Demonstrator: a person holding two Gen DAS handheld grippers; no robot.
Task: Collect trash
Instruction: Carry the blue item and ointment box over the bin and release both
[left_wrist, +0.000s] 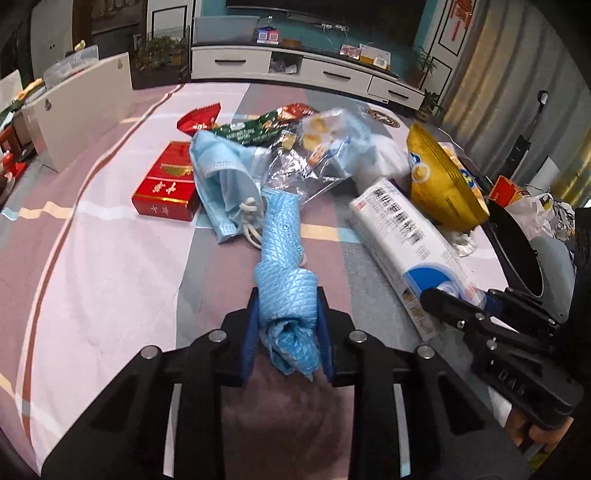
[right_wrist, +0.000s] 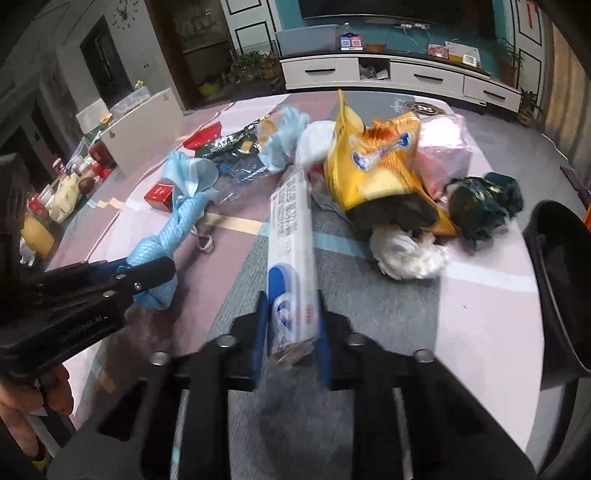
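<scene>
At the bottom centre of the left wrist view, the left gripper (left_wrist: 287, 332) was clamped on a knotted blue plastic bag (left_wrist: 284, 266), its blue pads pressing both sides of the crumpled near end. That bag stretched up the frame toward a pale blue face mask (left_wrist: 221, 184) lying just beside a red cigarette box (left_wrist: 166, 188) at centre left. Above them, near the top of the pile, lay a red wrapper (left_wrist: 197, 120) and a green snack packet (left_wrist: 251, 131), with a clear plastic wrapper (left_wrist: 295, 173) touching the mask. To the right sat a yellow chip bag (left_wrist: 439, 184), tilted against a long white carton (left_wrist: 402, 243) that ran diagonally toward the lower right. All of it rested on a pink and grey striped cloth (left_wrist: 110, 277).

Low in the right wrist view, the right gripper (right_wrist: 291, 325) was closed on the near end of the white carton (right_wrist: 291, 236), which looked blurred there and rose up the middle of the frame. Right of it lay crumpled white tissue (right_wrist: 406, 251), a dark green bag (right_wrist: 484, 206) and a pink bag (right_wrist: 443, 155). A black bin (right_wrist: 557, 280) stood at the right edge. At lower left, a person's hand (right_wrist: 26, 406) held the left gripper's handle.
</scene>
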